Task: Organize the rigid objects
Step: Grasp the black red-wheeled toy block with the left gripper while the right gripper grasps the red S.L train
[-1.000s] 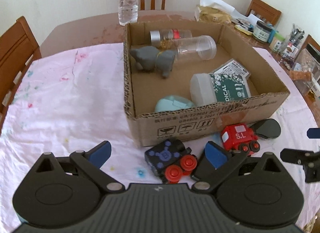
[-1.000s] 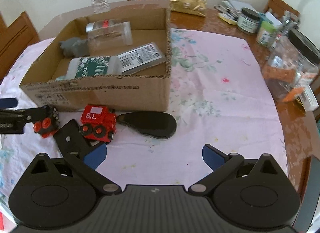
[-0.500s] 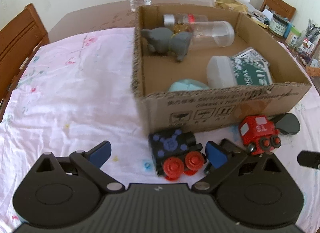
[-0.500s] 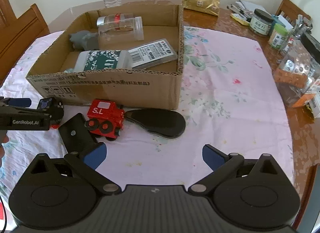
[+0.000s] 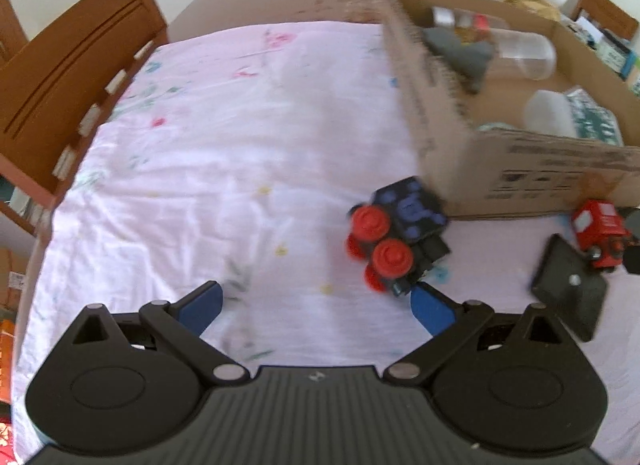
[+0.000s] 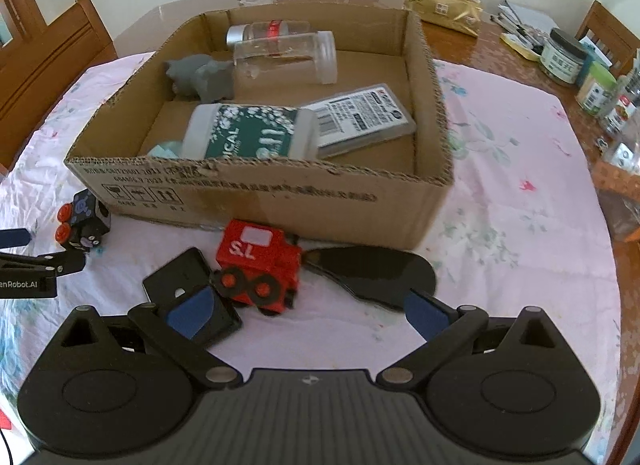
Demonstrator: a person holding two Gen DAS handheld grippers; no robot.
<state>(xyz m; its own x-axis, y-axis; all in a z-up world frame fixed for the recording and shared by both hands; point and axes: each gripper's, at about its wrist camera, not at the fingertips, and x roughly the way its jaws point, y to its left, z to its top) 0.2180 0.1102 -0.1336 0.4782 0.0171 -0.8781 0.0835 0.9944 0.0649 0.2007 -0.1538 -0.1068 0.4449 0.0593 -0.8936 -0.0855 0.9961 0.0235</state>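
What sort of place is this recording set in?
Most likely a home dining room: a wooden table under a floral cloth, wooden chairs around it, and jars along one edge.

Soft daylight fills both views; the left wrist view is motion-blurred, especially the cardboard box [image 5: 448, 113], and fisheye edges bend.

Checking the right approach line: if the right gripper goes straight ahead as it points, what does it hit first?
Probably the red toy train, just ahead of the open right gripper; the cardboard box sits right behind it. Depth is unclear.
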